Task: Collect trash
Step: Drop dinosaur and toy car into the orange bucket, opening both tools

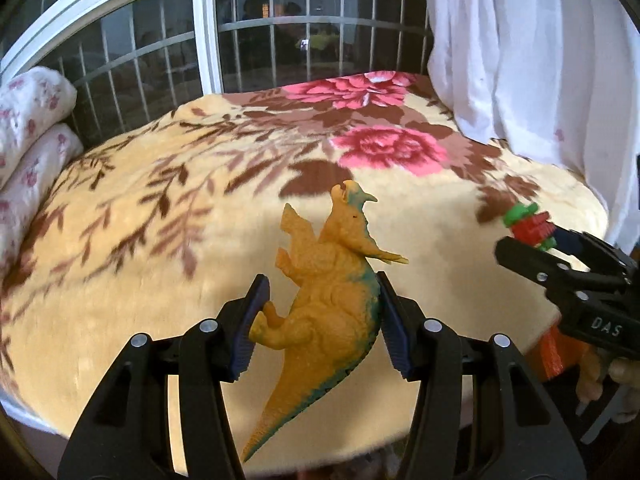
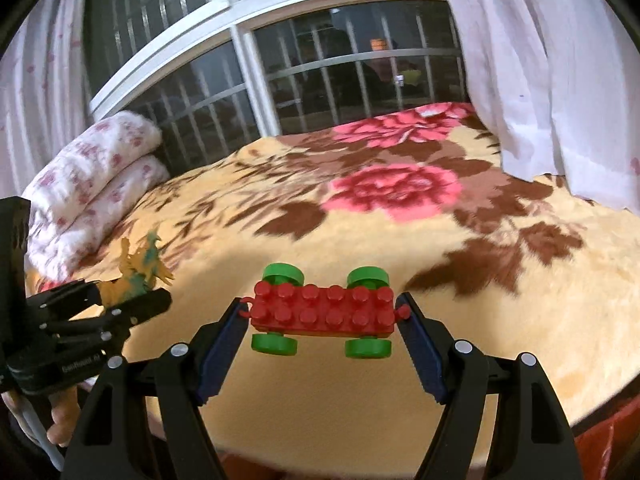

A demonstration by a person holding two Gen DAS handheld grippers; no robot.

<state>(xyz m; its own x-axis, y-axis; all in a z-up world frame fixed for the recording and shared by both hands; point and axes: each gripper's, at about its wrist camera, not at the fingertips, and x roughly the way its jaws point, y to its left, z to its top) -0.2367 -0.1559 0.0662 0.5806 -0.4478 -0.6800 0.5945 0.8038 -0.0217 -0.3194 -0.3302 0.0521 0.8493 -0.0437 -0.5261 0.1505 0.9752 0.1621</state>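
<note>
An orange toy dinosaur (image 1: pixel 332 300) with a teal back hangs head-up over the bed, and my left gripper (image 1: pixel 322 280) is shut on it, one pad on its foot and the other on its back. In the right wrist view the same dinosaur (image 2: pixel 140 268) and left gripper (image 2: pixel 128 292) appear at the far left. A red studded toy car (image 2: pixel 324 310) with green wheels sits crosswise between the pads of my right gripper (image 2: pixel 322 300), which is shut on its two ends. From the left wrist view, that car (image 1: pixel 528 226) and the right gripper (image 1: pixel 532 240) are at the right edge.
Below both grippers lies a bed with a yellow flowered blanket (image 1: pixel 160 240). Folded white floral quilts (image 2: pixel 92 168) are stacked at its left end. A barred window (image 1: pixel 260 40) runs behind, and a white curtain (image 1: pixel 520 60) hangs at the right. A person's hand (image 2: pixel 60 420) shows at lower left.
</note>
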